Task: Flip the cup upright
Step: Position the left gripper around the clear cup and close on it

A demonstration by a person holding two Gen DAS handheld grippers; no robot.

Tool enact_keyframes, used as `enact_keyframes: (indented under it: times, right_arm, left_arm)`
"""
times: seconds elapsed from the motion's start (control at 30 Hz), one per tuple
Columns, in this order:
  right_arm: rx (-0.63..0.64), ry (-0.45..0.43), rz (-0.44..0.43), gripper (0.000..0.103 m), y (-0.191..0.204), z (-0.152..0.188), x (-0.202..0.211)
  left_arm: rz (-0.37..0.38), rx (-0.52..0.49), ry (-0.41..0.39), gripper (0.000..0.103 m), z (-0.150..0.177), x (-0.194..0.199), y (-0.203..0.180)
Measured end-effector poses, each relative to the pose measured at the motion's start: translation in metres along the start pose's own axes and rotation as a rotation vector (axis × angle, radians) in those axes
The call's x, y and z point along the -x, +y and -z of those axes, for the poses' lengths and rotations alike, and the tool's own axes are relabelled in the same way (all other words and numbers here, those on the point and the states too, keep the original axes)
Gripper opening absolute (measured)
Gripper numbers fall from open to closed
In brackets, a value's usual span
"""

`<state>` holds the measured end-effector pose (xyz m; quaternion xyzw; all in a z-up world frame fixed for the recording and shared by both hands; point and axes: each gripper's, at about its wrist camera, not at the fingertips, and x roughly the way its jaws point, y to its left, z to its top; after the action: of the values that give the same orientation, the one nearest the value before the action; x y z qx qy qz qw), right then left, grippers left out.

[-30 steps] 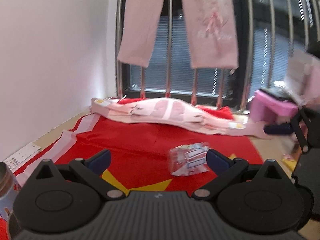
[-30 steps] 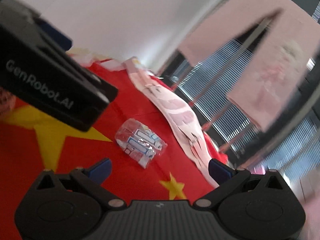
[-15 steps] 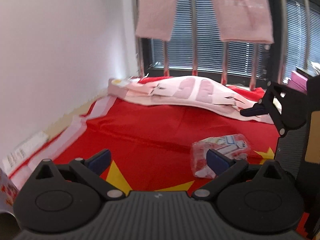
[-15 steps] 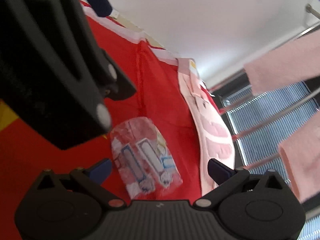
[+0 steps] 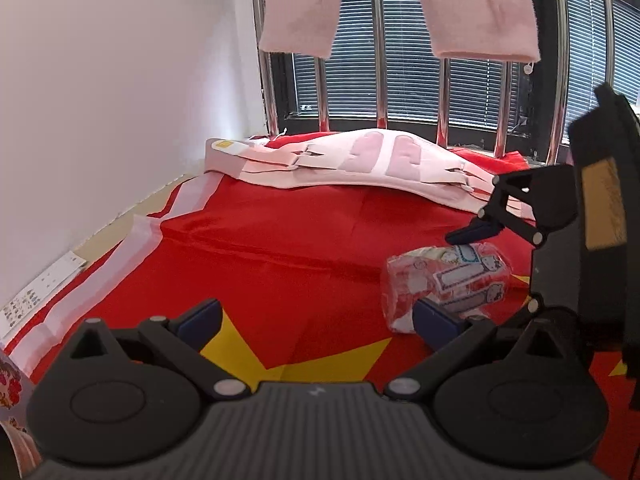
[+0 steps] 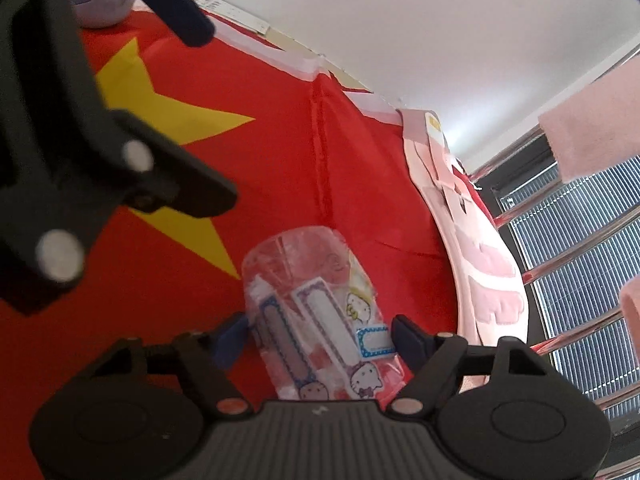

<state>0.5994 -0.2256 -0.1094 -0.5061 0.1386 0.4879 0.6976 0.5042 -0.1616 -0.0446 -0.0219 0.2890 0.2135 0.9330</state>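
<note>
A clear plastic cup [image 6: 316,320] with cartoon stickers lies on its side on the red flag cloth [image 6: 280,152]. It also shows in the left wrist view [image 5: 444,284] at the right. My right gripper [image 6: 320,332] is open, its two fingers on either side of the cup. I cannot tell whether they touch it. My left gripper [image 5: 316,320] is open and empty, low over the cloth, left of the cup. The right gripper [image 5: 480,272] shows there, straddling the cup.
A pink-and-white padded item [image 5: 360,160] lies at the cloth's far edge below metal railings [image 5: 380,60] with hanging pink cloth [image 5: 300,4]. A white wall [image 5: 120,80] stands on the left. A patterned container [image 6: 100,0] stands behind the left gripper.
My right gripper has moved in onto the cup, so its fingers now flank it, and has narrowed. The left gripper has shifted slightly; the cup still lies on its side.
</note>
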Motion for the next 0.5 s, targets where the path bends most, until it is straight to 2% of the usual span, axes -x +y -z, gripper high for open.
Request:
enact_keyframes:
  times: [0.23, 0.5]
  right_arm:
    - [0.039, -0.001, 0.096, 0.076, 0.028, -0.001, 0.034]
    - [-0.018, -0.006, 0.156, 0.076, 0.061, -0.022, 0.100]
  left_arm:
    - [0.034, 0.000, -0.008, 0.103, 0.001, 0.022, 0.006]
    - [0.136, -0.042, -0.067, 0.103, 0.004, 0.100, 0.026]
